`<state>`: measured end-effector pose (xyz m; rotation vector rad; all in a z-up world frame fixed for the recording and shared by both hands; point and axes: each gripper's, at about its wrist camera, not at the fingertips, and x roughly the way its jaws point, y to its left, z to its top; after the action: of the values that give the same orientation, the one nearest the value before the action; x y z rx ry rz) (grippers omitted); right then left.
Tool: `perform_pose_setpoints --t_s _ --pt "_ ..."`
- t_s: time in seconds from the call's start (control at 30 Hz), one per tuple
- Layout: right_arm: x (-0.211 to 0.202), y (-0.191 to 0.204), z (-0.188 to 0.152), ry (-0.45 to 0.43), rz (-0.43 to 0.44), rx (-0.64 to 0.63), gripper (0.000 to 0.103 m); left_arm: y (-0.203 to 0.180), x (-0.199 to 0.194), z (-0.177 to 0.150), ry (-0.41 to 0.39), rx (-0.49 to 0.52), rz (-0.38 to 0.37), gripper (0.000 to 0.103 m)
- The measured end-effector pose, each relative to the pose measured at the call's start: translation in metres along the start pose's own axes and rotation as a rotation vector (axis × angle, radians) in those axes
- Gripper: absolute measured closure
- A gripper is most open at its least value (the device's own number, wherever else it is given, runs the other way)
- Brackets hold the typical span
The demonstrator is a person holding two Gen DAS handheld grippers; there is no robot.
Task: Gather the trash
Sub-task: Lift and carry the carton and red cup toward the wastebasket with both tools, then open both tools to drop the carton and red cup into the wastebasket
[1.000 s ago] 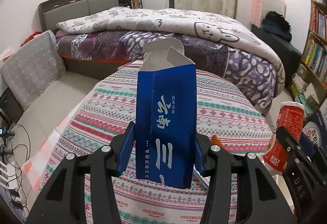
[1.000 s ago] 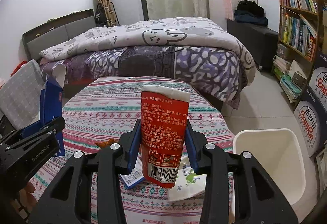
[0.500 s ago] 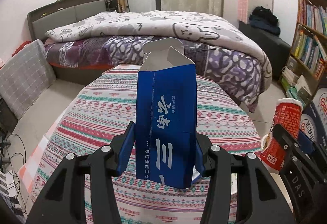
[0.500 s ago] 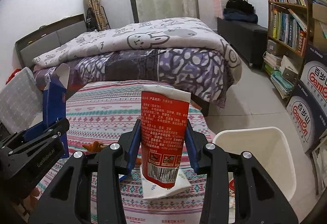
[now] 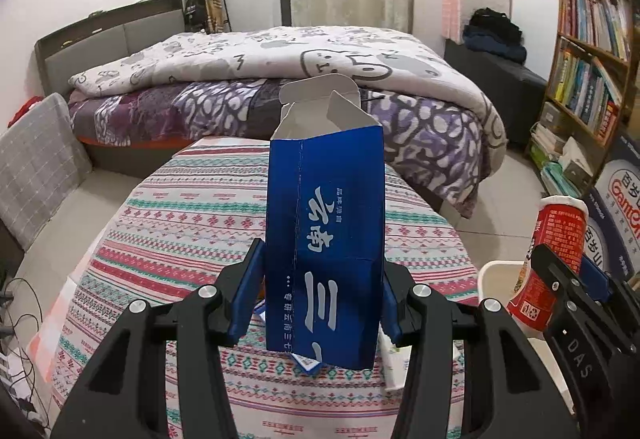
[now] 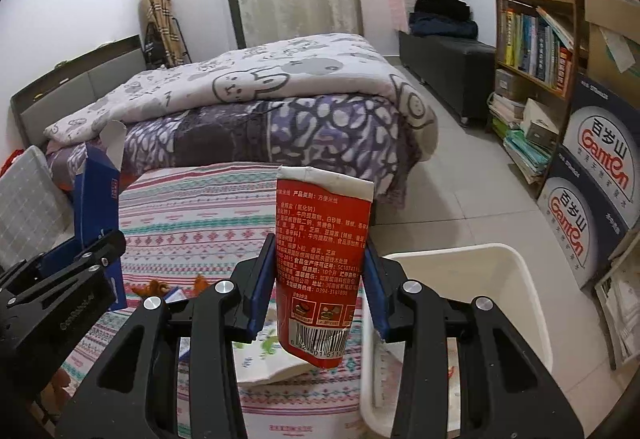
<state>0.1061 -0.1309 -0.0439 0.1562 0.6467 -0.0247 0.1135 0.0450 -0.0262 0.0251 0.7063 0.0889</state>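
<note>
Blue carton [image 5: 324, 251] read 云南 and 三. Red noodle cup [image 6: 322, 263] listed 方便米线, SC107411, 0394-3181898, above a barcode. Stacked cardboard boxes [image 6: 596, 175] bore 百岁山 Ganten. Right gripper [image 5: 568, 303] was lettered DAS.

A bed [image 5: 280, 79] under a cartoon-printed quilt [image 6: 260, 87] is seen at the far side. A striped cloth [image 5: 192, 223] is spread over the round bench. A bookshelf [image 6: 536, 7] stands at right, with printed cartons [image 6: 592, 175] stacked below it.
</note>
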Motion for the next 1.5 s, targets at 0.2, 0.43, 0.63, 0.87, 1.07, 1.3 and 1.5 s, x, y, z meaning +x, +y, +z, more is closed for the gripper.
perform_pose_setpoints --t_s 0.2,0.43,0.63,0.87,1.07,1.3,1.5 --pt "0.003 -0.019 -0.001 0.024 -0.038 0.026 0.065 -0.021 -0.001 -0.001 -0.001 0.029 -0.020 0.053" --pt "0.007 -0.041 -0.004 0.062 -0.085 0.056 0.065 -0.042 0.001 -0.004 0.003 0.060 -0.043 0.053" --pt "0.014 -0.062 -0.008 0.120 -0.117 0.087 0.063 -0.063 0.002 -0.007 0.008 0.091 -0.067 0.053" --pt "0.011 -0.089 -0.011 0.134 -0.161 0.138 0.049 -0.086 0.003 -0.008 0.016 0.112 -0.096 0.053" --pt "0.002 -0.112 -0.011 0.115 -0.194 0.179 0.042 -0.107 0.001 -0.010 0.018 0.134 -0.123 0.053" --pt "-0.008 -0.142 -0.011 0.097 -0.240 0.241 0.037 -0.135 -0.005 -0.015 0.016 0.179 -0.160 0.053" --pt "-0.015 -0.170 -0.013 0.093 -0.277 0.311 0.034 -0.159 -0.006 -0.022 0.028 0.217 -0.192 0.053"
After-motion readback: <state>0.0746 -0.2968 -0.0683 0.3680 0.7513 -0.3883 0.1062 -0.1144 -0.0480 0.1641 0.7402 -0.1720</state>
